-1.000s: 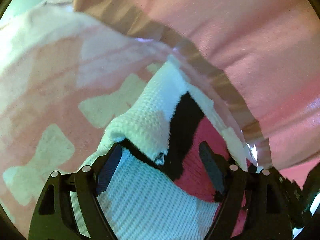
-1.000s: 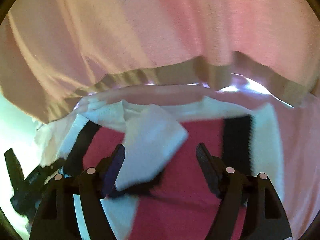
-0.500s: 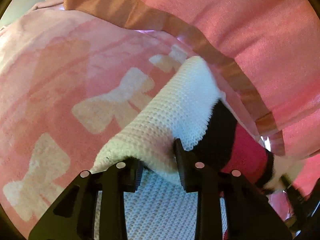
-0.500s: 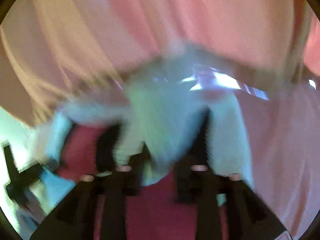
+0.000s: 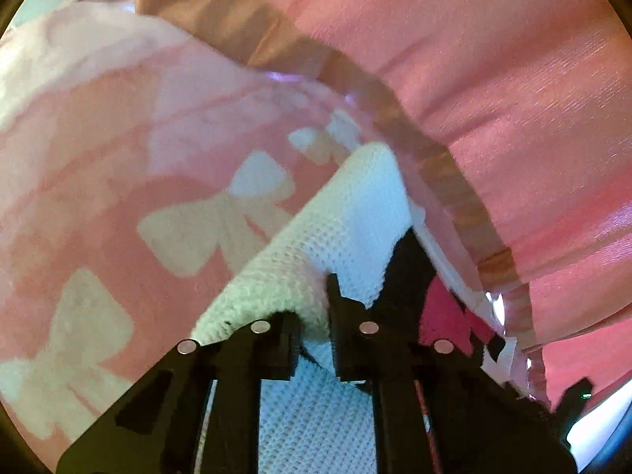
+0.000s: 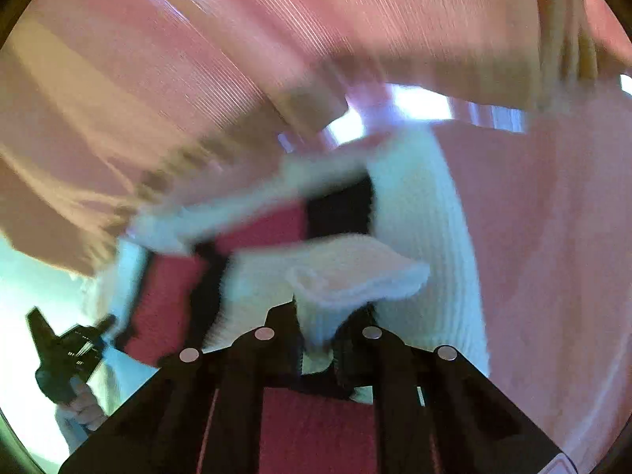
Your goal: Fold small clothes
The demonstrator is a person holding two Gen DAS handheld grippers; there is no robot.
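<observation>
- Left wrist view: the left gripper (image 5: 314,326) had clamped a white fold of the knit garment (image 5: 347,213), lying on the pink bow-print blanket (image 5: 118,181).
- Right wrist view: the right gripper (image 6: 318,341) was closing, pinching another white edge of that garment.

Both feeds were warmly lit and bright enough for me to work from. I noted blown-out white glare beyond and above the jaws in the right wrist view, under the hanging pink fabric (image 6: 276,59), and at the lower left rim. That view was smeared by motion blur; only the knitted garment (image 6: 355,276) just ahead of the jaws stayed fairly sharp. The left wrist view was crisper, its bow-print blanket (image 5: 118,158) washed pale toward the upper left. Fisheye bending and dark corners marked both.
</observation>
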